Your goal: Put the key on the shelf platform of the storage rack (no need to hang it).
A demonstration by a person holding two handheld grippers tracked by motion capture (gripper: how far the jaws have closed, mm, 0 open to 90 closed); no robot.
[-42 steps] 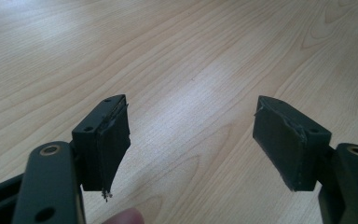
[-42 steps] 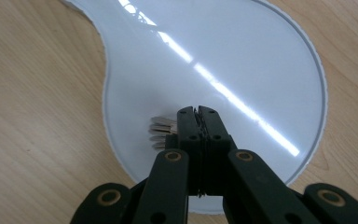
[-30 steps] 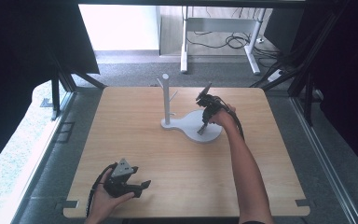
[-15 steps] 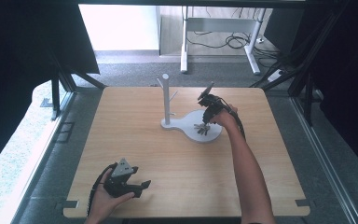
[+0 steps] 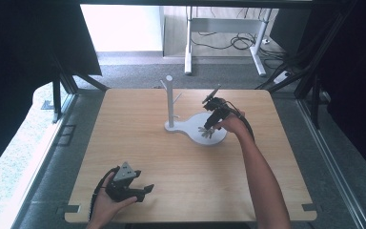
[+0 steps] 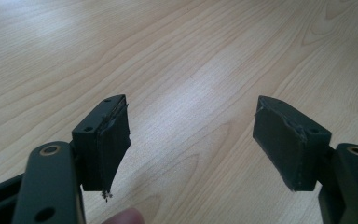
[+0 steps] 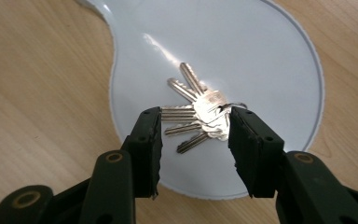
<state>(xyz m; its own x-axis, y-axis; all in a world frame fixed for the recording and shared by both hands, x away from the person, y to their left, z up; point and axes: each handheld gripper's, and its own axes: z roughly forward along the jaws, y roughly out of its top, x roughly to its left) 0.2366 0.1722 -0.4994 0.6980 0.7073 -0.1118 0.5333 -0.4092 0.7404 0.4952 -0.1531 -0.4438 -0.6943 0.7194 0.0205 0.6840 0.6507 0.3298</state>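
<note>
A bunch of silver keys [image 7: 200, 114] on a ring lies fanned out on the round white dish [image 7: 261, 60] of a stand. My right gripper [image 7: 193, 128] hovers just over the keys; its jaws have just been opening and stand apart, and the pads press on nothing. From above, the keys [image 5: 205, 132] rest on the dish [image 5: 219, 139] just below the right gripper [image 5: 208, 125]. Near the table's front left, my left gripper [image 5: 145, 191] lies in a hand, open. Its jaws [image 6: 191, 135] are wide apart over bare wood.
The dish runs into a narrower white foot carrying an upright white post [image 5: 169, 100] with short pegs, left of the keys. The wooden table [image 5: 124, 143] ends at edges on all sides. Dark frames, cables and a desk's legs stand on the floor beyond.
The right gripper's jaws have opened and the hand has lifted slightly from the dish, leaving the keys lying on it. The left gripper has stayed where it was.
</note>
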